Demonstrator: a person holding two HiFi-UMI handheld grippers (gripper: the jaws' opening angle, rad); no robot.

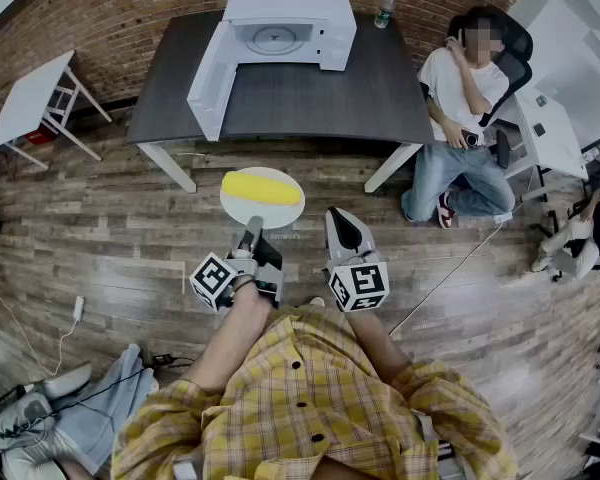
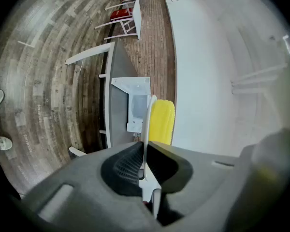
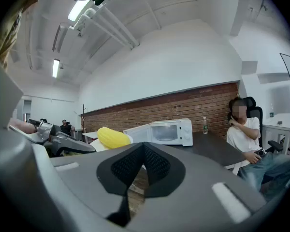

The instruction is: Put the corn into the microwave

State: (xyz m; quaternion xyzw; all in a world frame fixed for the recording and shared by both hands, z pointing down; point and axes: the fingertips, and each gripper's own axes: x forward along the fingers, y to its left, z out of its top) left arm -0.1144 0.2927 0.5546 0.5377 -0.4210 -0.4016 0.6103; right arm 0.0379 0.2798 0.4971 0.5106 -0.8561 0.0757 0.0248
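Observation:
A yellow corn cob (image 1: pixel 262 187) lies on a white plate (image 1: pixel 280 211) held in the air in front of me. My left gripper (image 1: pixel 250 230) is shut on the plate's near rim; in the left gripper view the plate (image 2: pixel 147 124) stands edge-on between the jaws, with the corn (image 2: pixel 162 122) beside it. My right gripper (image 1: pixel 342 223) hangs just to the right of the plate, shut with nothing in it. Ahead, the white microwave (image 1: pixel 280 38) stands on a dark table (image 1: pixel 310 103) with its door (image 1: pixel 208 78) swung open to the left. The right gripper view also shows the corn (image 3: pixel 113 137) and microwave (image 3: pixel 166 132).
A person (image 1: pixel 460 118) sits on the floor at the table's right end, by an office chair. A bottle (image 1: pixel 384 10) stands at the table's back right corner. A small white table (image 1: pixel 30 98) is at far left. Cables and shoes lie on the wooden floor.

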